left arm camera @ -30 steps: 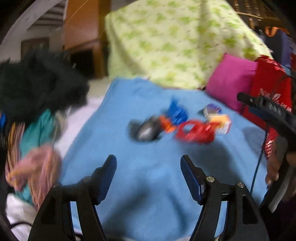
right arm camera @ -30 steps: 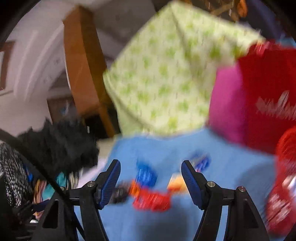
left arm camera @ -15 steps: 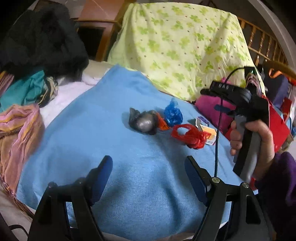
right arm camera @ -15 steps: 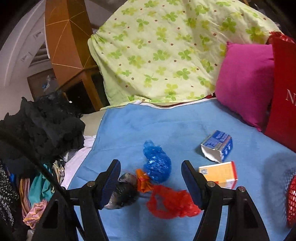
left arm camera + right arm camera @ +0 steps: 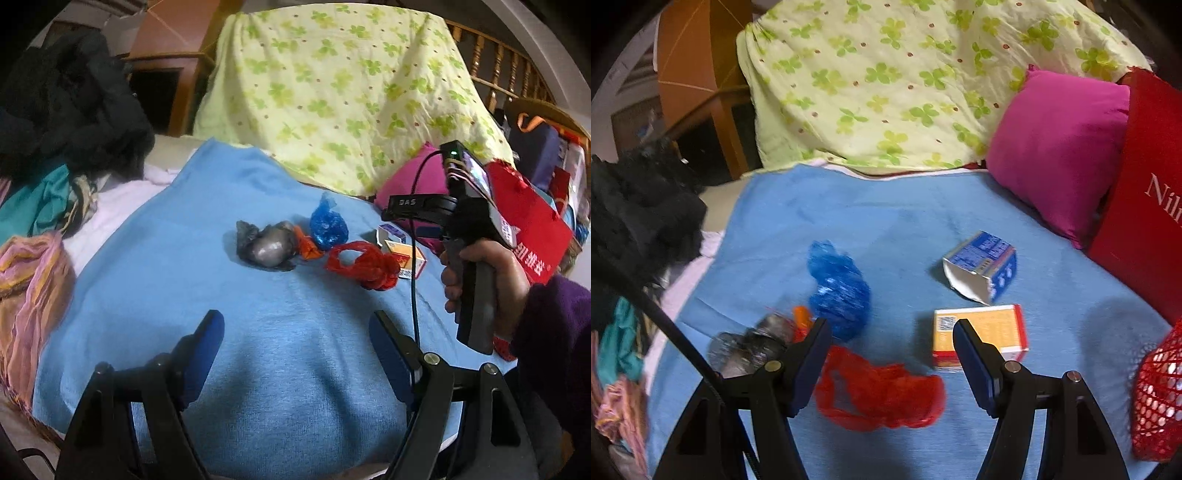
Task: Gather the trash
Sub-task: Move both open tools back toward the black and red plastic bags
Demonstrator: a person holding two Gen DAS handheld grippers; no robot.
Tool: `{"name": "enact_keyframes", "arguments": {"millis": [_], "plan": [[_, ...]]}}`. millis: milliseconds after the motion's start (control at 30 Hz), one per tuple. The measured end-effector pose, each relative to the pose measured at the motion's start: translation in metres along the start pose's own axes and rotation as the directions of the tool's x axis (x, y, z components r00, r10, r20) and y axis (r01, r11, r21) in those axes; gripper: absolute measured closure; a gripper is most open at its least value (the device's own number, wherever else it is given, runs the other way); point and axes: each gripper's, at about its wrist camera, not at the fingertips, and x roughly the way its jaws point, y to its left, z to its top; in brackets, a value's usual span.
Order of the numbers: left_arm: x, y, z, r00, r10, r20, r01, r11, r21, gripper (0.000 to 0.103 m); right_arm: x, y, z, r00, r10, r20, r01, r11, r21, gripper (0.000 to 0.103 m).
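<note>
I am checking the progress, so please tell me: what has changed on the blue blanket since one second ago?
The right gripper has come closer and lower over the red plastic bag; the left gripper has opened wider. Both hold nothing. The blue bag, grey bag and two boxes lie where they were.

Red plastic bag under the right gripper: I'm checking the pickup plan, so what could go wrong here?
The red plastic bag lies flat and limp, so the open right gripper may pinch the blue blanket with it. The orange box sits near one finger and could get nudged.
</note>
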Motion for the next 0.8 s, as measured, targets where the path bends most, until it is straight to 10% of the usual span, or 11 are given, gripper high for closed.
{"name": "enact_keyframes", "arguments": {"millis": [800], "plan": [[0.001,0.000,0.001,1.000,-0.030,-0.007,0.030,0.999,0.022,0.019,0.027,-0.006,-0.007,0.995,-0.070,-0.066,0.073,0.997,0.038,0.031]]}}
